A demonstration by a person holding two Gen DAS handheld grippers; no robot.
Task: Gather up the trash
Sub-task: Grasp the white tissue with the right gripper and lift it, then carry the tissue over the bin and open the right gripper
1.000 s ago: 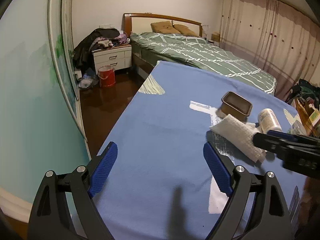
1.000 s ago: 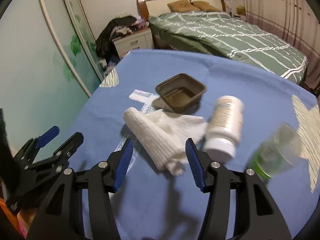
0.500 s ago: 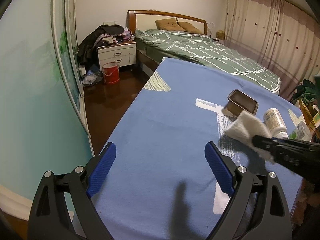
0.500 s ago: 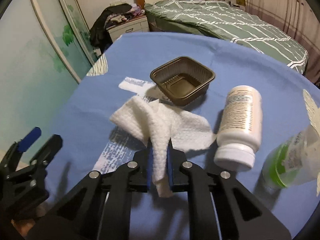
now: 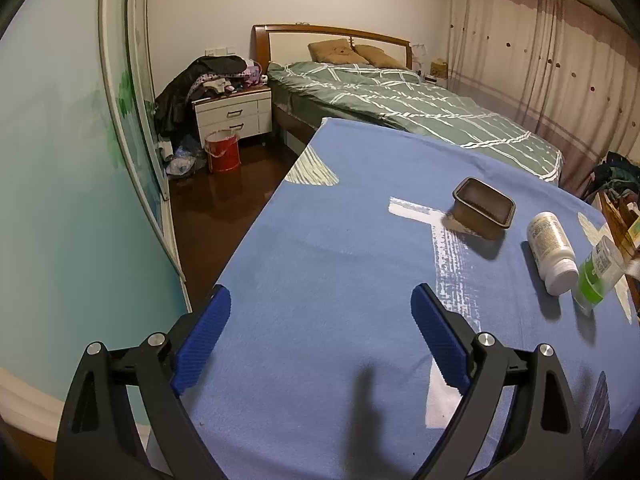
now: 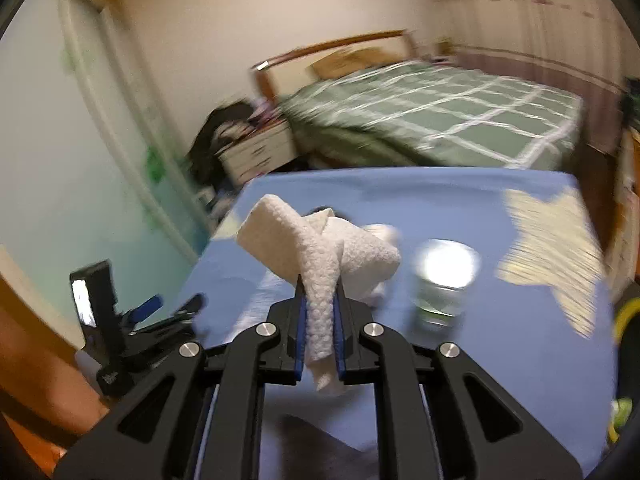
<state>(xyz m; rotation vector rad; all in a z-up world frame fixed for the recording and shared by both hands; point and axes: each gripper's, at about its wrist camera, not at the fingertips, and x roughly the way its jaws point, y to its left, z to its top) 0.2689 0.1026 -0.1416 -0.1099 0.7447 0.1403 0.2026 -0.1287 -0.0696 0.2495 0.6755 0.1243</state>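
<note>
Left tool (image 5: 320, 336) wide, right tool (image 6: 320, 320) clamped

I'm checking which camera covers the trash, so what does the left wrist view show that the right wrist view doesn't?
Only the left wrist view: the brown tray, the white bottle lying on its side, the red bucket on the floor, and the left gripper from behind, jaws wide with nothing between them.

Only the right wrist view: the right gripper shut on the white paper towel, lifted off the table.

Both: the blue tablecloth, the green-tinted bottle and the bed.

dimpled paper towel (image 6: 320, 256) (white), matt tablecloth (image 5: 320, 280)
</note>
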